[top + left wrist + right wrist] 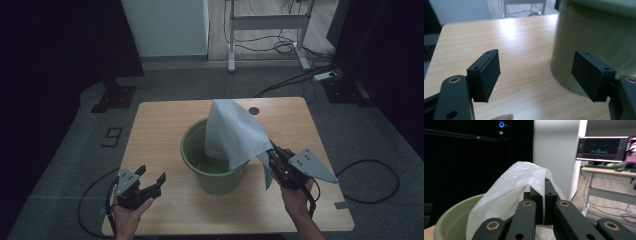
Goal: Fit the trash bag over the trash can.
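Note:
A green bucket (pixel 192 150) stands at the middle of the wooden table (pixel 160 120). A white plastic bag (pixel 230 132) hangs over the bucket's right side, part of it inside the rim. My right gripper (pixel 274 156) is shut on the bag's lower right edge, just right of the bucket; in the right gripper view the bag (pixel 506 192) is pinched between the closed jaws of the right gripper (pixel 543 202), with the bucket rim (pixel 451 217) below left. My left gripper (pixel 150 176) stands open near the front left edge, nothing between its pads (pixel 487 75), the bucket wall (pixel 594 35) to its right.
A small dark hole (pixel 254 110) sits in the table's far edge. Cables (pixel 370 175) lie on the grey floor around the table. A white desk frame (pixel 265 30) stands behind, and dark curtains flank both sides.

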Tool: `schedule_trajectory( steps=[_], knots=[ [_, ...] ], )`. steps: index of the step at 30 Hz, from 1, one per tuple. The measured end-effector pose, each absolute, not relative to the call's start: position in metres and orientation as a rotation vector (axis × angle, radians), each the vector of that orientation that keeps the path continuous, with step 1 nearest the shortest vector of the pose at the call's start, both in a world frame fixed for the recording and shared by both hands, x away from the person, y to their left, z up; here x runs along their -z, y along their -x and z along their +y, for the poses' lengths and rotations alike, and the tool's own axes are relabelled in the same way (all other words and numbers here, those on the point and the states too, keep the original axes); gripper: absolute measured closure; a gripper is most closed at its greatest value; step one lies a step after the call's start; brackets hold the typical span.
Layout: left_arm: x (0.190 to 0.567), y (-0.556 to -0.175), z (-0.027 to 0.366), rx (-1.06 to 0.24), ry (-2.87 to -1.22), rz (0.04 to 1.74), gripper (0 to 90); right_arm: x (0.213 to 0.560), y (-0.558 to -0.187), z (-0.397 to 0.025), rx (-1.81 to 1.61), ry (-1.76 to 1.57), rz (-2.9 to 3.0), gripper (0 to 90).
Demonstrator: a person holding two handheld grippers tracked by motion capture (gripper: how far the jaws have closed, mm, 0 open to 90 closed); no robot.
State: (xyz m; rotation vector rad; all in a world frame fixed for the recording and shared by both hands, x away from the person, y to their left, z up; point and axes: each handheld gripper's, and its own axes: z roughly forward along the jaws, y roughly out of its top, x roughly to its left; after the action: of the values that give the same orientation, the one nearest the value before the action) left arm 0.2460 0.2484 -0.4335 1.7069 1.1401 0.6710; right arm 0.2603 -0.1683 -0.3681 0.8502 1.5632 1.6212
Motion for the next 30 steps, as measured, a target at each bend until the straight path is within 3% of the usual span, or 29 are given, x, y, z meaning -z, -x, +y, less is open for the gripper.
schedule_trajectory(
  steps=[16, 30],
  knots=[
    [0.385, -0.232, 0.201, -0.597, -1.726, 0.949, 21.1, 0.370, -0.263, -0.132, -1.600, -0.812, 1.718, 87.6],
    [0.382, -0.238, 0.163, -0.633, -1.773, 0.822, 20.2, 0.374, -0.270, -0.097, -1.604, -0.783, 1.860, 87.6]
  ],
)
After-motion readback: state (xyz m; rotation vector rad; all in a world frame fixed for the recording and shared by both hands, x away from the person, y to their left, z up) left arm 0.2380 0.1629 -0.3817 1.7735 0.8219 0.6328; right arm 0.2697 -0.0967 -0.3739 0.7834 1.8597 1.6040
